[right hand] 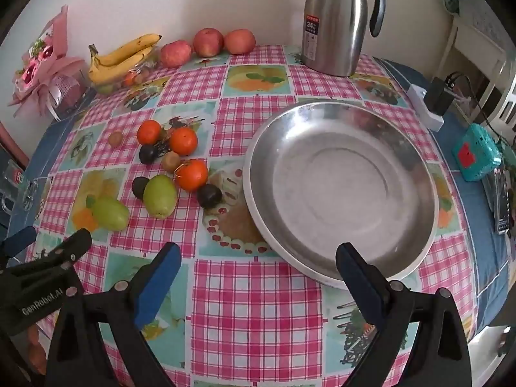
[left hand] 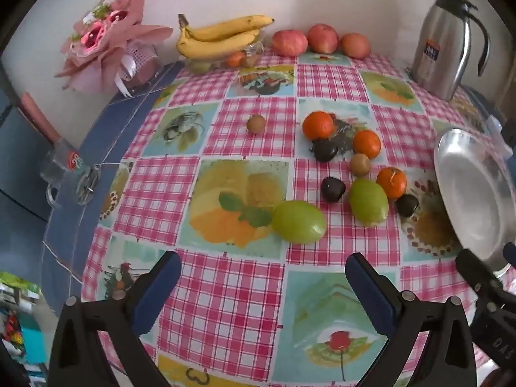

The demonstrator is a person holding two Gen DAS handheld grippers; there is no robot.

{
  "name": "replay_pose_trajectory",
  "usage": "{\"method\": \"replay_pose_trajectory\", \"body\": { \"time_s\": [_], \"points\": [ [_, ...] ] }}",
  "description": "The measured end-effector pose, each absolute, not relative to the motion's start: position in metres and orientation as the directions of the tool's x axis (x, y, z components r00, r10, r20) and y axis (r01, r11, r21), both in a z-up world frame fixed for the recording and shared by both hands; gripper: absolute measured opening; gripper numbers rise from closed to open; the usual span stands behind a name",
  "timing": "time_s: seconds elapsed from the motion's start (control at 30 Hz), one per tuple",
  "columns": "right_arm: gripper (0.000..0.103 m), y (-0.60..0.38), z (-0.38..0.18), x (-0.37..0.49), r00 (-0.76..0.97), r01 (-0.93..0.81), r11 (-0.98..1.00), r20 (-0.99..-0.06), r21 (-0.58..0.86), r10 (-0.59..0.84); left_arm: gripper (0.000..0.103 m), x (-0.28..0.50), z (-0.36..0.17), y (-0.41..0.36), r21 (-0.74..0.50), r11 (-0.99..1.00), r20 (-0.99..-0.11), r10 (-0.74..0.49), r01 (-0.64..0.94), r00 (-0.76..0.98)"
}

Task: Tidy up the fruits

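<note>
Loose fruit lies on the checked tablecloth: two green mangoes (left hand: 298,222) (left hand: 368,201), three oranges (left hand: 318,125), dark plums (left hand: 333,189) and small brown kiwis (left hand: 256,124). A wide steel bowl (right hand: 342,190) stands to their right with nothing in it. My left gripper (left hand: 262,275) hovers open just short of the nearer green mango (right hand: 109,213). My right gripper (right hand: 258,262) is open above the bowl's near rim, tilted steeply down. Neither holds anything. The left gripper (right hand: 48,251) shows at the right wrist view's left edge.
Bananas (left hand: 222,37) and three apples (left hand: 289,42) line the back wall. A steel thermos jug (right hand: 337,21) stands at the back right. A pink bouquet (left hand: 106,38) and a glass mug (left hand: 63,169) sit at the left. A power strip (right hand: 425,109) and a teal box (right hand: 475,154) lie right of the bowl.
</note>
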State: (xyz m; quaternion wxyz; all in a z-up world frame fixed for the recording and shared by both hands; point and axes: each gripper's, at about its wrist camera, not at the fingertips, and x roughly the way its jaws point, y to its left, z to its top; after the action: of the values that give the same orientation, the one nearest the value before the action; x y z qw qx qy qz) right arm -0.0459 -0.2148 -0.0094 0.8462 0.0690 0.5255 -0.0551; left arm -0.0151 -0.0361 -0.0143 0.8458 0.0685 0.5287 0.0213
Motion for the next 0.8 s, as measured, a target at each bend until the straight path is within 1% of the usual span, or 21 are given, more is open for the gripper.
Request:
{"method": "replay_pose_trajectory", "body": {
  "time_s": [0.17, 0.33, 0.8],
  "points": [
    [0.097, -0.228, -0.015, -0.045, 0.439, 0.202, 0.974, -0.898, 0.099, 0.000, 0.103, -0.012, -0.017, -0.039, 0.125, 0.990, -0.901, 0.085, 0.067, 0.426],
    [0.097, -0.237, -0.018, -0.049, 0.436, 0.213, 0.968, -0.899, 0.129, 0.024, 0.103, -0.009, -0.023, -0.037, 0.125, 0.990, -0.910, 0.090, 0.059, 0.404],
    [0.097, -0.233, -0.022, -0.046, 0.423, 0.196, 0.972, -0.906, 0.128, 0.034, 0.103, -0.004, -0.031, -0.035, 0.109, 0.993, -0.925, 0.089, 0.034, 0.370]
  ]
}}
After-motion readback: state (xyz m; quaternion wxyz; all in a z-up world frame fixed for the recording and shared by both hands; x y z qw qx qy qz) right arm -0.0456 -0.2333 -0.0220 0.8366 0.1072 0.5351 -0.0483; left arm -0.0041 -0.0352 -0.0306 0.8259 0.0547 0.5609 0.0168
